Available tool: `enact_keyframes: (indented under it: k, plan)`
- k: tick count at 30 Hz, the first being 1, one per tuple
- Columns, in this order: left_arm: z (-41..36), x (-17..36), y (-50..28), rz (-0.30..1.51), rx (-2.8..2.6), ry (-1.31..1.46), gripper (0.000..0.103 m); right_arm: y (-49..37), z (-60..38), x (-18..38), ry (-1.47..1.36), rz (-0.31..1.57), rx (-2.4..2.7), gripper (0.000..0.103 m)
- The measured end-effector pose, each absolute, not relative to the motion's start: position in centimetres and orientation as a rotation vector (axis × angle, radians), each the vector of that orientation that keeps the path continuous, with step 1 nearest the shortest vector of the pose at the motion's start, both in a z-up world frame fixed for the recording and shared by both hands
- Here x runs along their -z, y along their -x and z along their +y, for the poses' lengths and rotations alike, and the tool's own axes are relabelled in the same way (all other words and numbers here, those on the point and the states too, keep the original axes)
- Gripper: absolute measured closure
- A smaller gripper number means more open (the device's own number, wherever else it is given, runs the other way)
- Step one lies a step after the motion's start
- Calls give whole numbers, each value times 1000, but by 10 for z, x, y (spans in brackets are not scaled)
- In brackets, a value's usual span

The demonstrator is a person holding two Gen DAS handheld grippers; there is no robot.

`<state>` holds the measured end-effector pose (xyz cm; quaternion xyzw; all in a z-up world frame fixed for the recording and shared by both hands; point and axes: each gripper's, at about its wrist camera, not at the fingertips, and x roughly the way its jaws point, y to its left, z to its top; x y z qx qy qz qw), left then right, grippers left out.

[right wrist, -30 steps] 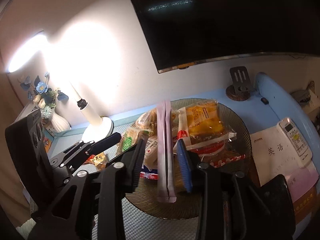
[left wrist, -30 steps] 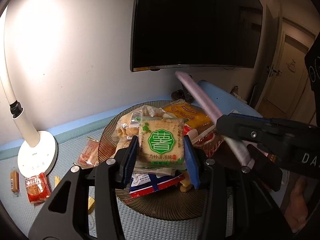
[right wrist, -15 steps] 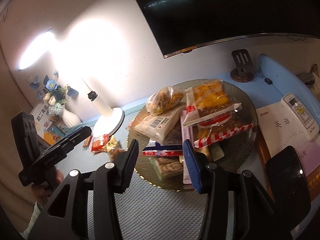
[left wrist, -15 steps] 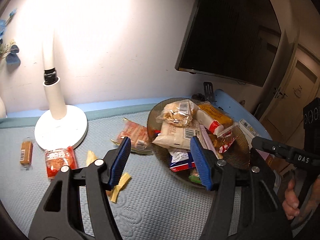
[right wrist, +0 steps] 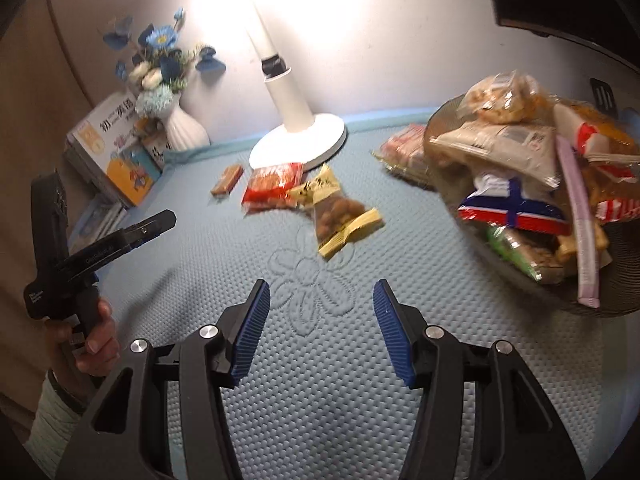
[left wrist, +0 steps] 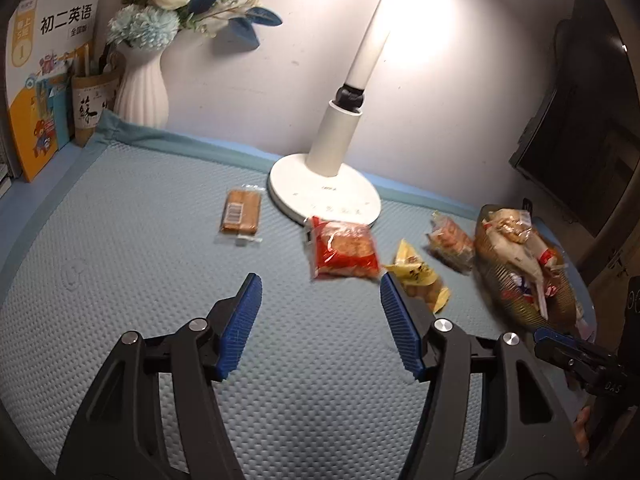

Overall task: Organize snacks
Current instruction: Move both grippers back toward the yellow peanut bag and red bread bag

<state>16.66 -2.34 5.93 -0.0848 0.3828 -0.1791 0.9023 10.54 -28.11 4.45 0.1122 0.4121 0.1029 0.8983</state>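
**Loose packets left on surface, both grippers empty**

Left gripper (left wrist: 320,320) above bare mat, fingers (left wrist: 242,320) spread wide, holding nothing. Right gripper (right wrist: 320,326) same: fingers apart, empty, over flower stitching. Bowl (right wrist: 624,300) at right, heaped with snacks, pink stick (right wrist: 578,224) hanging over rim. Four packets on surface (left wrist: 120,260) outside bowl: brown bar (left wrist: 240,214) left of lamp base (left wrist: 324,192), red pack (left wrist: 344,254) just in front of base, yellow pack (left wrist: 418,280) beside red, touching or overlapping it in right view, orange pack (left wrist: 450,242) just beside bowl.

Likely step: fetch next loose packet. Suggest red pack for left, nearest its fingers. Come down with fingers straddling short sides, pinch at middle, not crinkly seal. Lift clear before swinging, avoid dragging yellow pack along. Place low into bowl; pile looks tall, may slide. Frames blurred, so fine detail unclear.
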Motion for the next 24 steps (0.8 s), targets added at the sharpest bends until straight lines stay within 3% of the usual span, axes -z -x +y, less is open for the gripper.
enact_keyframes:
  k: [7, 10, 18, 24]
  plan:
    - [-11, -2, -167, 911, 277, 100, 43, -118, -269, -4, -181, 876, -166, 49]
    - [-8, -6, -160, 860, 294, 113, 36, -119, -273, -2, -198, 873, -143, 48]
    - [2, 2, -164, 884, 291, 175, 36, -114, -257, -4, -102, 859, -141, 40]
    - [-19, 4, -166, 926, 250, 35, 28, -104, -248, 0, -55, 892, -147, 40]
